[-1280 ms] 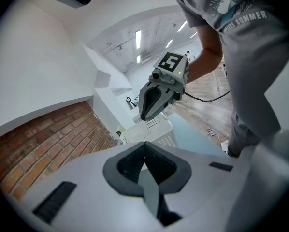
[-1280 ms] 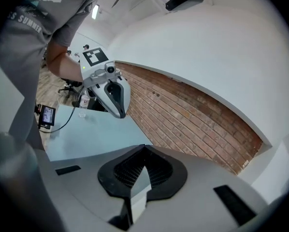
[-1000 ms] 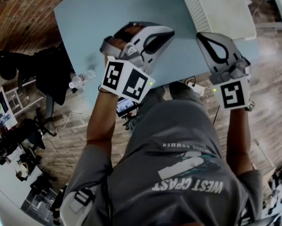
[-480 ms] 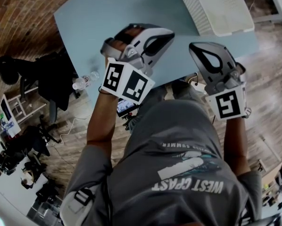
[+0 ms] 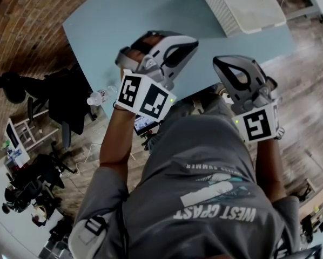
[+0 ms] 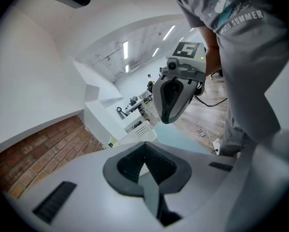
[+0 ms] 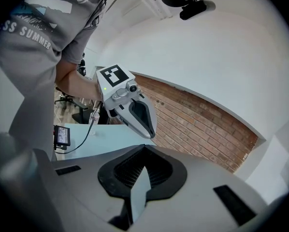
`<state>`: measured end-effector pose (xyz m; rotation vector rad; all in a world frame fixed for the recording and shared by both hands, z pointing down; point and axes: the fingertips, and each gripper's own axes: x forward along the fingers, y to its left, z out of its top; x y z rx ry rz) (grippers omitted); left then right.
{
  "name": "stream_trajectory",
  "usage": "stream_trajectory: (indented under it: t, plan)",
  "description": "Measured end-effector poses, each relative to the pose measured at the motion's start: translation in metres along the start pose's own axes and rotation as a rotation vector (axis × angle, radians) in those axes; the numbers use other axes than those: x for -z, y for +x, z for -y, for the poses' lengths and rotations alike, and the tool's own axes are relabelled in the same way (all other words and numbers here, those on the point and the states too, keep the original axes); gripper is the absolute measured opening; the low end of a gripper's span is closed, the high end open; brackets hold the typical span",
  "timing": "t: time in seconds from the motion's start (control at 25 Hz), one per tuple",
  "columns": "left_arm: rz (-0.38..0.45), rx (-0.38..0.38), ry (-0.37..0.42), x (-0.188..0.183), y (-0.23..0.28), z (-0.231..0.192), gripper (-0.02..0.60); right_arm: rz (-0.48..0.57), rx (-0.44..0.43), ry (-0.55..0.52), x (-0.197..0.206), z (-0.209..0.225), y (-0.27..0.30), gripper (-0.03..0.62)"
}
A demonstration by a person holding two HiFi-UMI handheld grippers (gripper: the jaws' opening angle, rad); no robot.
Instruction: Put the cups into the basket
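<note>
- Cups: can't spot a single one in any view. They're either out of shot or down inside the basket where I can't see, so this fits both "cups waiting somewhere else" and "cups already in".
- Basket (image 5: 240, 7): white, slotted walls, sitting on the far right of the counter (image 5: 150, 15). Its inside isn't readable from here.
- Left hand-held gripper (image 6: 145, 170): pads pressed together, nothing between them.
- Right hand-held gripper (image 7: 143, 170): same deal, pressed together and empty.
- Both are held up near the person's chest, on the near side of the counter, facing each other. My guess is that's a rest pose, not a reach.
- Bottle (image 5: 99, 96): by the counter's left edge, probably unrelated.
</note>
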<state>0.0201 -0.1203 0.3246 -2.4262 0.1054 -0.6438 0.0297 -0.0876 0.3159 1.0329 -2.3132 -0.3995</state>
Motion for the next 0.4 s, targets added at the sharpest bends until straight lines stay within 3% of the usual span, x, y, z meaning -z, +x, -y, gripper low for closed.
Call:
stream_trajectory:
  t: [0.4]
  plan:
    - [0.014,0.009,0.020,-0.026,-0.003,0.009,0.002,-0.006,0.025,0.002,-0.009,-0.007,-0.035,0.012]
